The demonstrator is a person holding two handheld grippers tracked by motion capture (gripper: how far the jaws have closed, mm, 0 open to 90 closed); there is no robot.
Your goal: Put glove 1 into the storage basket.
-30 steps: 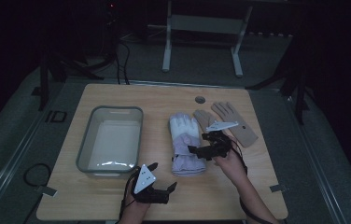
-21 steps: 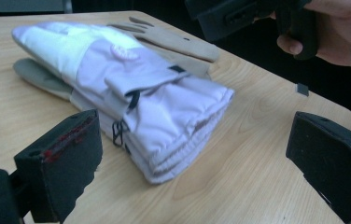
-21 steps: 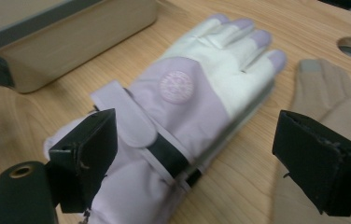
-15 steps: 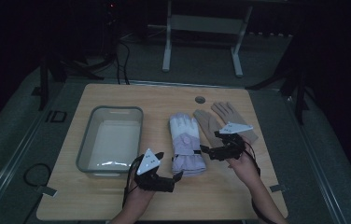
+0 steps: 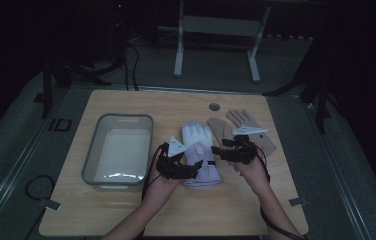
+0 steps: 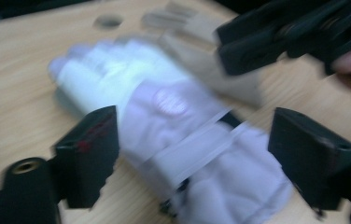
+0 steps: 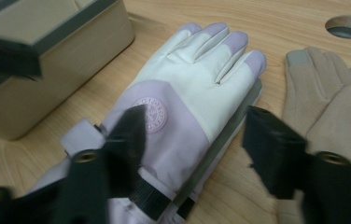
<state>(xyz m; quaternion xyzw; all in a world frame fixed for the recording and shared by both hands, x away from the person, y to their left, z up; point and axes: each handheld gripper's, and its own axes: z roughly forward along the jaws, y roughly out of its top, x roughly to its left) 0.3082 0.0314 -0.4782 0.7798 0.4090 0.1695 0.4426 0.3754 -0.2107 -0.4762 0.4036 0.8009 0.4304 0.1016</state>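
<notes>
A white and lilac winter glove (image 5: 196,137) lies palm-down in the middle of the wooden table (image 5: 126,102). My left gripper (image 5: 194,168) is at its cuff from the left. In the left gripper view its jaws (image 6: 200,158) straddle the strapped cuff of the glove (image 6: 164,93) with gaps on both sides; they have just been closing. My right gripper (image 5: 217,150) comes in from the right. Its blurred jaws (image 7: 199,140) hover over the lilac back of the glove (image 7: 197,70), also just closing, and do not press on it.
A pair of tan knit gloves (image 5: 248,125) lies just right of the white glove, beside my right hand. A grey open bin (image 5: 121,117) stands on the left half of the table. A round cable hole (image 5: 214,106) sits near the far edge.
My left gripper has risen from the table's front edge and moved up to the glove's cuff. Both pairs of jaws stand narrower than before. The right hand has barely shifted.
</notes>
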